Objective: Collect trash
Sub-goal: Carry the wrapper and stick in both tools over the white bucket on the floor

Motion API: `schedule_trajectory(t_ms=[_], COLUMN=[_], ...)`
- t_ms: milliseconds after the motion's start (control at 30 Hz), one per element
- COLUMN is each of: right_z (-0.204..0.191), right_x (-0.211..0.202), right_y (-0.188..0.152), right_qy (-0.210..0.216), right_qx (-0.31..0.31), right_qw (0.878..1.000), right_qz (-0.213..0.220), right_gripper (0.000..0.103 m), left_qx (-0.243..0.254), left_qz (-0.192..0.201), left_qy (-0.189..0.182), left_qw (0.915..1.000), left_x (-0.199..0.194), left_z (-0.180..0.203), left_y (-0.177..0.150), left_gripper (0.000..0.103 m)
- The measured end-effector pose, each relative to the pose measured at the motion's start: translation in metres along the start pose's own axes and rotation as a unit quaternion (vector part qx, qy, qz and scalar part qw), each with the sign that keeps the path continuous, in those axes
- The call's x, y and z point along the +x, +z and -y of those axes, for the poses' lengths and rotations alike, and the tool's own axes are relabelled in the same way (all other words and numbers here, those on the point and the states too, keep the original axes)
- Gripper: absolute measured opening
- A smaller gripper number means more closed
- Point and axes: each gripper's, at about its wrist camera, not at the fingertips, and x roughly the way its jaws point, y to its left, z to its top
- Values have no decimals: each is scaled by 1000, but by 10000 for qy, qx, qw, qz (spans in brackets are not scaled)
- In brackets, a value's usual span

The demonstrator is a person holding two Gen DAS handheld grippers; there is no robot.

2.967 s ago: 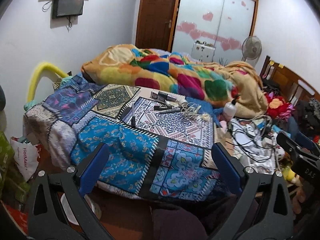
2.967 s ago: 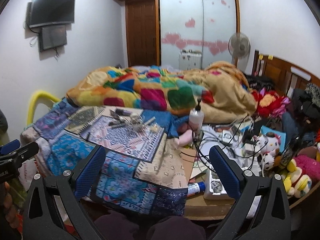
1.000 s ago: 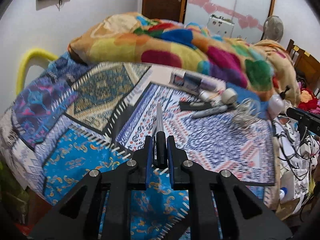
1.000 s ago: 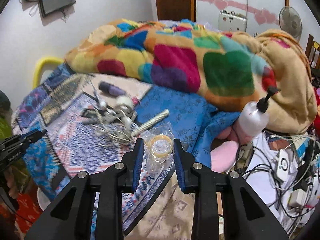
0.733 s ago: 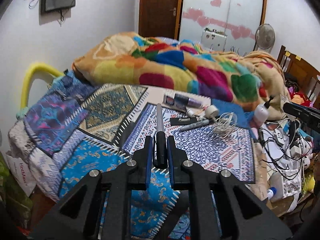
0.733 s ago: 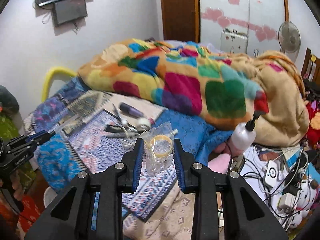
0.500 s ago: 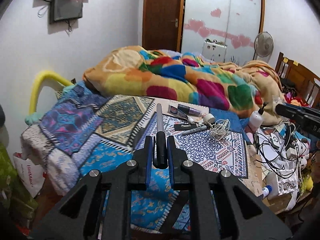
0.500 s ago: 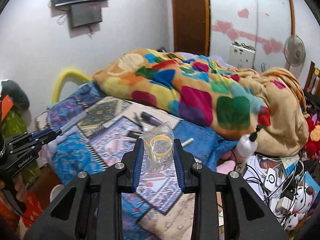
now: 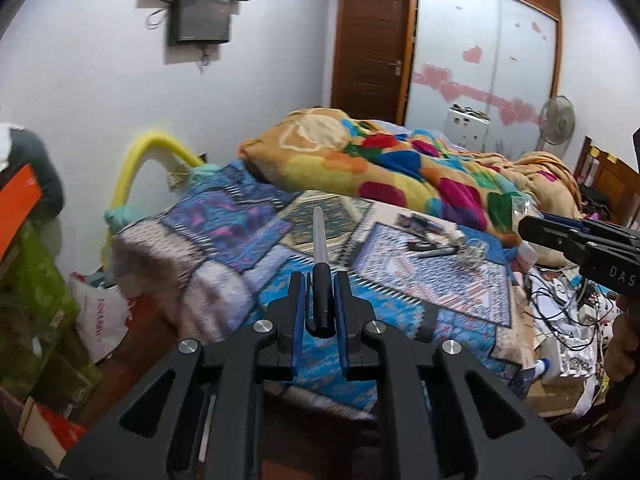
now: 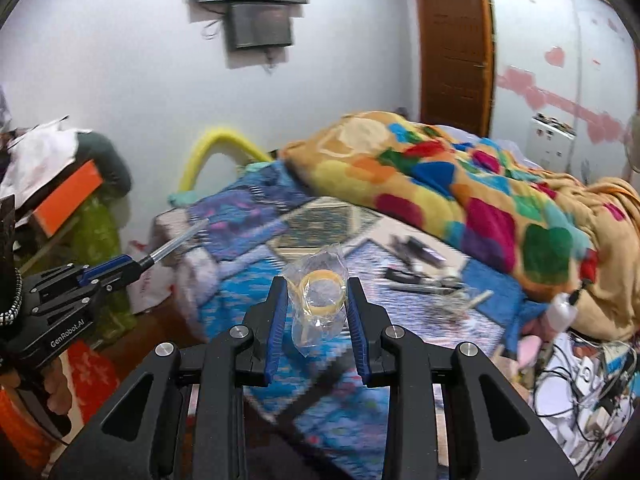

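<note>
Clearly both are loaded for dumping: the left gripper [image 9: 320, 308] clamps a pen [image 9: 319, 256], the right gripper [image 10: 316, 312] pinches a clear bag [image 10: 318, 304].

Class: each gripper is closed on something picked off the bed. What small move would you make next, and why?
Probably carry both loads leftward. The left gripper is shut on a pen, the right gripper on a clear plastic bag holding a yellow ring. Neither can take more, and no bin is visible; a white bag lies on the floor left of the bed.
</note>
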Motion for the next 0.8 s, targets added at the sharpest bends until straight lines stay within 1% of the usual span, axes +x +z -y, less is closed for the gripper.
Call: schedule_trajectory(t_ms=[200,400,500,633,800], right_z=[-55,-107,-131,-159,-192], right_x=[19,53,68,95,133], right_y=[0,-5,-10,-19,-40], right_qy=[507,903,1025,1184,1339], right_qx=[-123,-355,-476,-609,-818], right_qw=[9986,9945,9920,9874,9780], right_qz=[-111,-398,-563,-858,-1374], right_gripper=[27,27,27,27,27], left_qx=[-322,-705,-916,-1126,-1508], left_qz=[-69,-352,-574,-849,-1273], left_qy=[380,658,759,856,891], left_qw=[9987,9947,9912,9863,9763], left_x=[-25,-29,-20,-3,28], left_z=[-55,-111,-137,-161,-192], left_y=[-25,-60,-81,-104,-136], left_gripper=[13,13,13,13,13])
